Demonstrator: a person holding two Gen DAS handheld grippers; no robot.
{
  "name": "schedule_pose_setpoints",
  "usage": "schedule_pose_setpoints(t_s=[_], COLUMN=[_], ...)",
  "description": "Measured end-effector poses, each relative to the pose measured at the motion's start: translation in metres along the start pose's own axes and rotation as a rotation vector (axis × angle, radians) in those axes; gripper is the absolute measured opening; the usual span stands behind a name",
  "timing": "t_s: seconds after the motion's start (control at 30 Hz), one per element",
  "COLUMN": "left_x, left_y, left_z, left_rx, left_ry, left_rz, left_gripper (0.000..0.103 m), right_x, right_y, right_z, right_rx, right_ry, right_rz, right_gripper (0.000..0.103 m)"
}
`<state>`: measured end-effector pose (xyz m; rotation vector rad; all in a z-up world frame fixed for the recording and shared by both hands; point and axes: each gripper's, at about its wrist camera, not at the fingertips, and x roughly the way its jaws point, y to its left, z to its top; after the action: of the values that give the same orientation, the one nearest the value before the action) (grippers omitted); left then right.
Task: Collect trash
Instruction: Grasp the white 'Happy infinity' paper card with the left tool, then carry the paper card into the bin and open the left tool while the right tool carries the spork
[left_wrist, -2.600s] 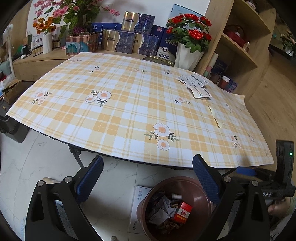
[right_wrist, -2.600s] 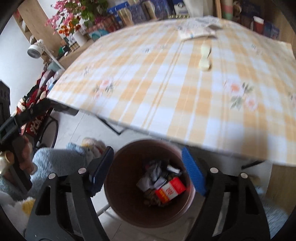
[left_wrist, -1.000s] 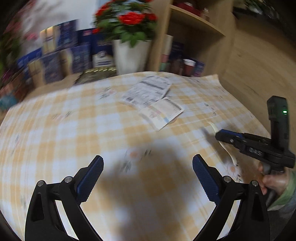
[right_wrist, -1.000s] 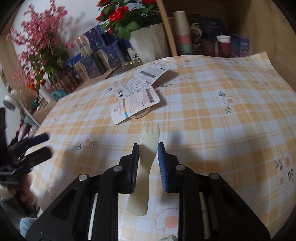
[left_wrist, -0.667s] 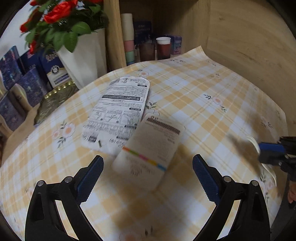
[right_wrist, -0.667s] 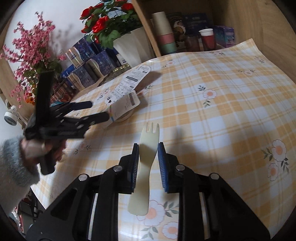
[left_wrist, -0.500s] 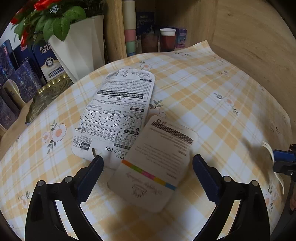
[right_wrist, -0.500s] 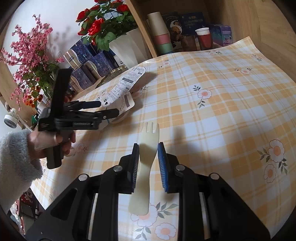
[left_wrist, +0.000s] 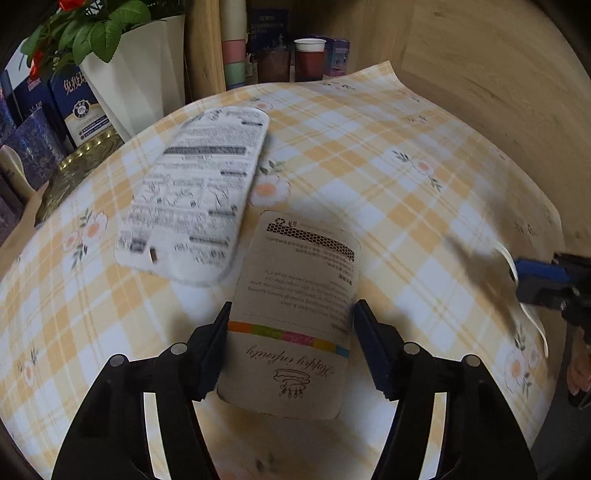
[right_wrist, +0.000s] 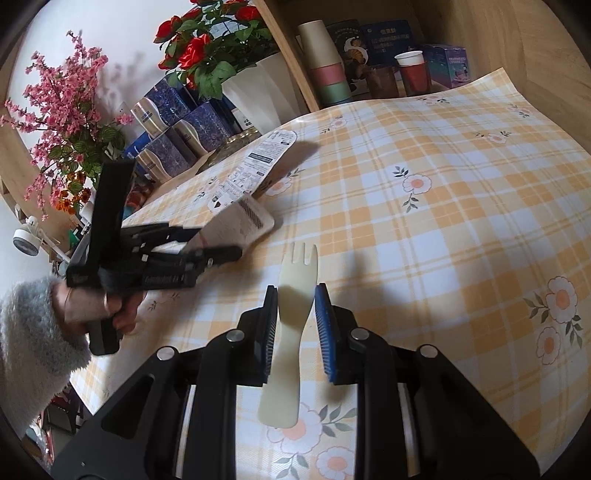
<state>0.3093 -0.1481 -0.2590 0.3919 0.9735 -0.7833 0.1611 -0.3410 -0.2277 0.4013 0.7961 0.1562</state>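
Note:
A brown printed card (left_wrist: 295, 314) lies on the checked tablecloth (left_wrist: 406, 192), and my left gripper (left_wrist: 291, 325) straddles it. The jaws are closing, with a pad at each long edge of the card. A white printed package (left_wrist: 195, 195), blurred, sits just beyond the card. In the right wrist view my left gripper (right_wrist: 221, 242) has the card (right_wrist: 247, 221) at its tips, and the white package (right_wrist: 258, 166) slopes up behind. My right gripper (right_wrist: 295, 325) is shut on a cream plastic fork (right_wrist: 295, 273), held just above the cloth. It also shows as the right gripper (left_wrist: 532, 273) at the right edge.
A white vase of red roses (right_wrist: 251, 92) and blue boxes (right_wrist: 177, 122) stand along the table's far side. Paper cups (right_wrist: 328, 62) sit on a wooden shelf behind. A gold tray (left_wrist: 81, 166) lies at the far left. The cloth's right edge (left_wrist: 554, 206) drops off.
My left gripper came forward and down over the card, and its jaws narrowed from wide apart to the card's edges. The right gripper kept the fork and barely moved.

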Motion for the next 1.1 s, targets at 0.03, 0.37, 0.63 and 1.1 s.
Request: schedule_pose_setpoints(t_s=[0.03,0.37,0.63,1.1], left_x=[-0.004,-0.06,-0.1,-0.169], left_y=[-0.004,-0.051,-0.042,-0.053], left_z=[-0.007,-0.088,-0.101,-0.125], left_rx=[-0.005,-0.128,-0.225,-0.336], left_ry=[0.007,-0.023,-0.069,-0.164], left_rz=[-0.004,0.06,0.104,0.078], left_gripper=[0.063,0.066,0.063,0.053], right_x=[-0.001,-0.017,-0.037,-0.066], right_y=[0.001,0.022,0.035,0.045], right_z=[-0.001,-0.02,-0.029,-0.04], right_rx=[0.0,-0.028,-0.039,-0.047], right_ry=[0.001,0.031,0.026,0.015], right_rz=[0.003,0.038,0.061,0.091], right_gripper=[0.024,0.024,0.024,0.024])
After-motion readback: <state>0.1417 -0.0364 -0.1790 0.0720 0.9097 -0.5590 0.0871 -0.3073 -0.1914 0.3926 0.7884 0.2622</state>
